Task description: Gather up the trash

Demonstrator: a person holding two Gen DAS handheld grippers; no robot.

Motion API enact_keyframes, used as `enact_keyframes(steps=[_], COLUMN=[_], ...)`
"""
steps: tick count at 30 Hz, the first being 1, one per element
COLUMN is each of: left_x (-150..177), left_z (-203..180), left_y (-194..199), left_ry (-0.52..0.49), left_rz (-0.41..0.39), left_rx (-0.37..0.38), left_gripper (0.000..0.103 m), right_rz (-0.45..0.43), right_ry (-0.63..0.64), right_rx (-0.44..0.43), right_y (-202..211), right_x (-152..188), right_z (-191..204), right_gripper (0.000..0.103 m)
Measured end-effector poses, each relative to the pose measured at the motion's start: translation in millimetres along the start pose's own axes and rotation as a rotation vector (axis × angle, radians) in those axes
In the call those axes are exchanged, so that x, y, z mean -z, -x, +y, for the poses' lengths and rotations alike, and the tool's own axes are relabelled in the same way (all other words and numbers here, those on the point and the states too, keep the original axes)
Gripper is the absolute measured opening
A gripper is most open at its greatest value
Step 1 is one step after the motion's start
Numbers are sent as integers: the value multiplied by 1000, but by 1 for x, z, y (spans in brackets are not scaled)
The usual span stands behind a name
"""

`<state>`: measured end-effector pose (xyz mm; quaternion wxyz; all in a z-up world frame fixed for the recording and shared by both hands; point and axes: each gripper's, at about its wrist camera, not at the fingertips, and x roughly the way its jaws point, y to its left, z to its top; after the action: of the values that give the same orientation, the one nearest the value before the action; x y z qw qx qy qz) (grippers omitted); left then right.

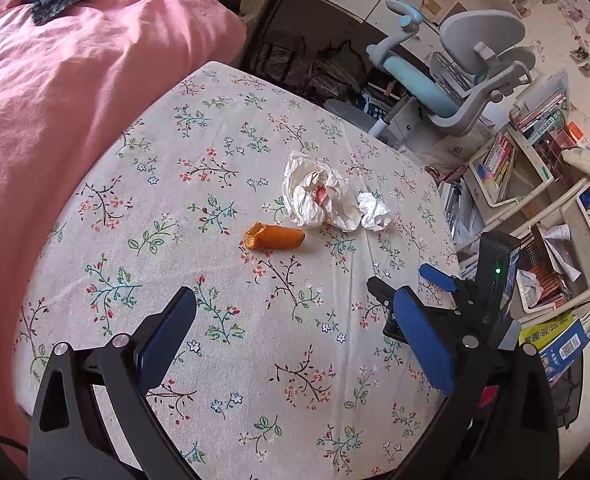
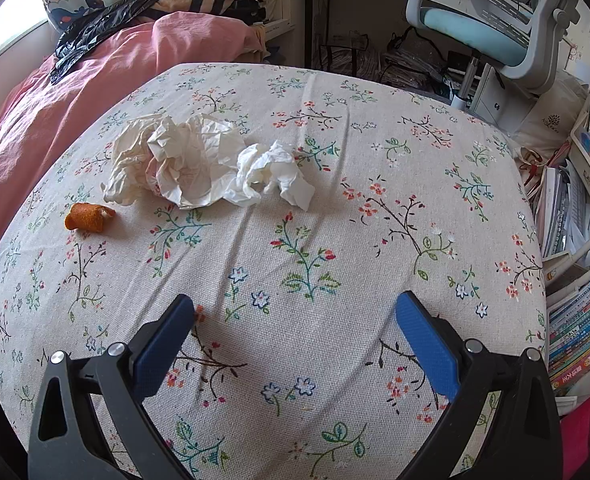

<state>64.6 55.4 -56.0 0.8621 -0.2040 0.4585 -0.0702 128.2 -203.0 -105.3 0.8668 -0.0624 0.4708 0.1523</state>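
Crumpled paper, tissue & orange peel are seen loose on bed. Both hand-held grippers, left & right, are held wide, empty. No writing legible.

Home bedroom, floral-sheeted bed, pink duvet, desk chair, crammed bookshelves

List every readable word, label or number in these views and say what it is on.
None can be read with confidence.
Book spines on the shelves: print too small and blurred.
Blue and yellow packet: QR code shows, text illegible.
White bag: tree logo, lettering too small.
Crumpled paper: red mark, unreadable.
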Motion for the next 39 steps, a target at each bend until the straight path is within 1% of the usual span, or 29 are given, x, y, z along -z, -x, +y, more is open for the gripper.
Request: enact_keyframes(steps=[6, 13, 16, 19, 23, 30, 39], left_x=[0, -3, 0, 3, 3, 3, 3], left_z=[-5, 3, -3, -8, -4, -2, -2], left_y=[0, 0, -1, -4, -5, -5, -4], left_ry=[-29, 5, -13, -37, -14, -7, -11], left_rz=[-10, -16, -17, 2, 5, 13, 5], left_rx=[-23, -27, -35, -20, -20, 0, -9], left_gripper=[95, 95, 95, 95, 95, 95, 95], right_rz=[0, 0, 0, 0, 0, 0, 0], right_ry=[0, 0, 0, 0, 0, 0, 0], right_rx=[0, 0, 0, 0, 0, 0, 0], right_y=[0, 0, 0, 0, 0, 0, 0], right_x=[0, 0, 0, 0, 0, 0, 0], right_z=[0, 0, 0, 0, 0, 0, 0], right_gripper=[96, 96, 96, 96, 96, 96, 96])
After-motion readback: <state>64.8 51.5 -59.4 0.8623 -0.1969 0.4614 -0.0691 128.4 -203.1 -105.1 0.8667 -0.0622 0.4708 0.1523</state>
